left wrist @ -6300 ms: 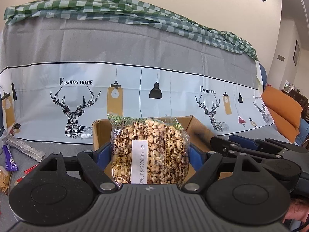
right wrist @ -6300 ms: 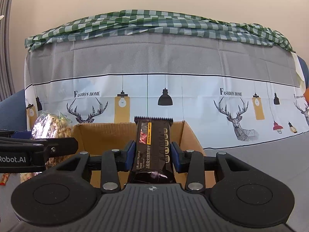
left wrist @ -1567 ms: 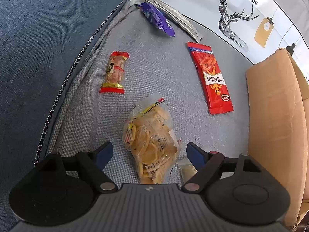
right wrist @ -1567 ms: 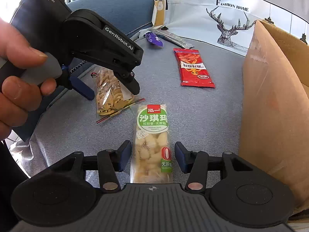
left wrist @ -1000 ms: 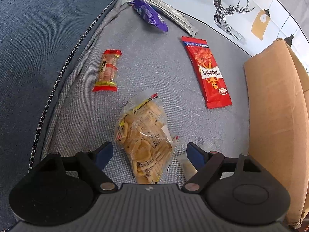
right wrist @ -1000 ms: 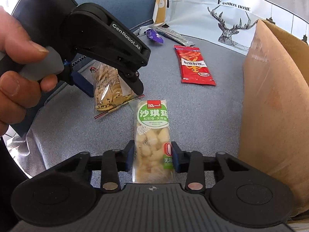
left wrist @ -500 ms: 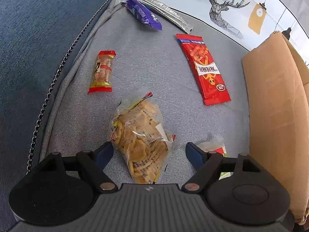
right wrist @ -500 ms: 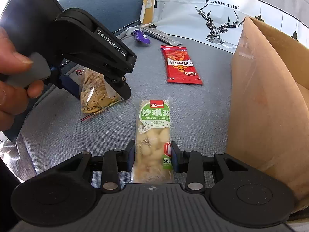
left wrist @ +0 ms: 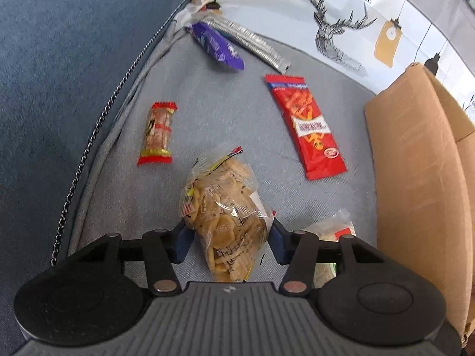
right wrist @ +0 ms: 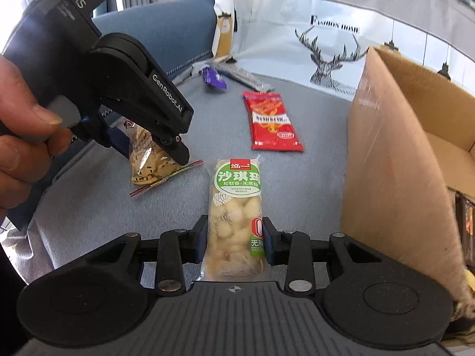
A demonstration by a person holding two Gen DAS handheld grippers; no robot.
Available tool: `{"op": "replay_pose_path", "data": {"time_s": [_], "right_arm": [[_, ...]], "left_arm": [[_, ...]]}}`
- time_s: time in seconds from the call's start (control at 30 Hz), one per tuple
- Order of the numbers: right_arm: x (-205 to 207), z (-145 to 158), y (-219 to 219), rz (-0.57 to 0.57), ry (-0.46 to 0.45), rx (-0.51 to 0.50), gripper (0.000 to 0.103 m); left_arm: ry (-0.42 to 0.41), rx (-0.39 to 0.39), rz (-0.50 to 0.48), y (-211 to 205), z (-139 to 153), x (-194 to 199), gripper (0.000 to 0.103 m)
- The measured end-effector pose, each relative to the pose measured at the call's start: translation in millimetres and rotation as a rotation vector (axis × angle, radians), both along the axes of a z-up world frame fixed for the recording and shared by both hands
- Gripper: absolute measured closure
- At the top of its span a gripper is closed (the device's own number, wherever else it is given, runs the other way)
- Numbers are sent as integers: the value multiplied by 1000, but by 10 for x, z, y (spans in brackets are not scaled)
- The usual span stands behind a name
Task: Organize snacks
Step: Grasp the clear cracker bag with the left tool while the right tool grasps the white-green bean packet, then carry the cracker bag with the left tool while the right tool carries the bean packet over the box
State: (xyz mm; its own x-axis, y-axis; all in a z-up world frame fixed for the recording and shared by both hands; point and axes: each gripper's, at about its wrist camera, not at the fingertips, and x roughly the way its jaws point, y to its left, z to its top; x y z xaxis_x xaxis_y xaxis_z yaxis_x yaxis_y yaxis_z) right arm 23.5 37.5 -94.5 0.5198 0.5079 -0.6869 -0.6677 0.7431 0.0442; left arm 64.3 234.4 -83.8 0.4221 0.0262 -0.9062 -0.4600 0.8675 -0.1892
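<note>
My left gripper (left wrist: pixel 228 242) is shut on a clear bag of biscuits (left wrist: pixel 225 213), which also shows in the right wrist view (right wrist: pixel 148 160) under the left gripper (right wrist: pixel 154 145). My right gripper (right wrist: pixel 234 238) is shut on a green-labelled pack of puffed snack (right wrist: pixel 237 207), whose end shows in the left wrist view (left wrist: pixel 332 237). Both packs are just above the grey seat cushion (left wrist: pixel 207 112). The open cardboard box (right wrist: pixel 394 154) stands to the right and also shows in the left wrist view (left wrist: pixel 415 178).
On the cushion lie a red snack packet (left wrist: pixel 305 124), a small red-ended bar (left wrist: pixel 157 133), a purple packet (left wrist: pixel 216 44) and a silver stick pack (left wrist: pixel 252 41). A blue sofa arm (left wrist: pixel 59 59) rises at the left. A deer-print cloth (left wrist: pixel 356 23) hangs behind.
My left gripper's fingers have closed on the biscuit bag, which stood open around it half a second ago. My right gripper closed on the green pack a second ago and still grips it.
</note>
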Motion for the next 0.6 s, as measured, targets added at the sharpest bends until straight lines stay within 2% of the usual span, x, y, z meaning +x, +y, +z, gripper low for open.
{"op": "replay_pose_path", "data": {"time_s": [0.23,0.6], "right_arm": [[-31,163,-38,-13,-59,32,65],[-5,747,-275,-61,-196,157,65]], "left_arm": [[-81,35,7,-18,160,-44,45],[-252,123,24,-64,475,-93,45]]}}
